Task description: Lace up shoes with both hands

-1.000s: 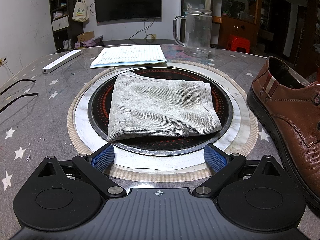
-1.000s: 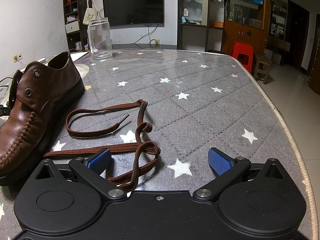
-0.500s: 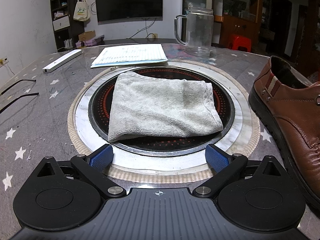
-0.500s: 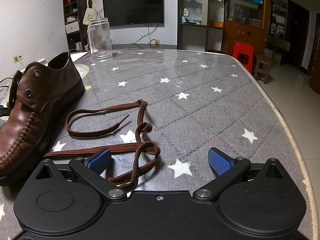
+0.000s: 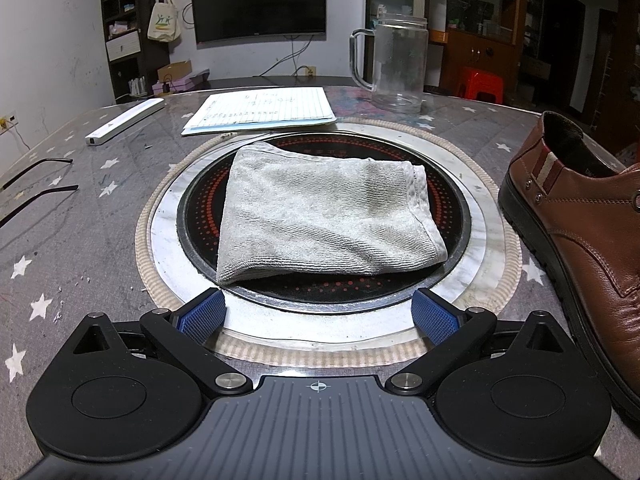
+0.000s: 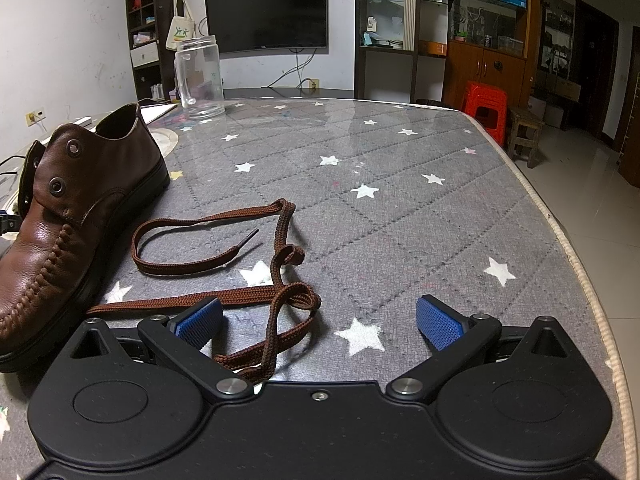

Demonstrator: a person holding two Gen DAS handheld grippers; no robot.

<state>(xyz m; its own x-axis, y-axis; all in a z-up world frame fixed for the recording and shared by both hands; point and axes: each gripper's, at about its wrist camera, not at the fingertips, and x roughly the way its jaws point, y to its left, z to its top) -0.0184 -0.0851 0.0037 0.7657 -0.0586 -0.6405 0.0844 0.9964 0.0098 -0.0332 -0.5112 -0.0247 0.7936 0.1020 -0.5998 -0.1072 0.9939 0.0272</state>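
Drifting slightly from the shoe (image 5: 580,232), the left gripper (image 5: 318,316) and right gripper (image 6: 320,320) stayed spread; the lace (image 6: 224,264) lay untouched, lacing not begun.

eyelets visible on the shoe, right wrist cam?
2 clear on the near flap of the shoe: upper eyelet, lower eyelet. The far flap is seen edge-on, so its eyelets may be hidden. None is threaded; the lace lies loose.
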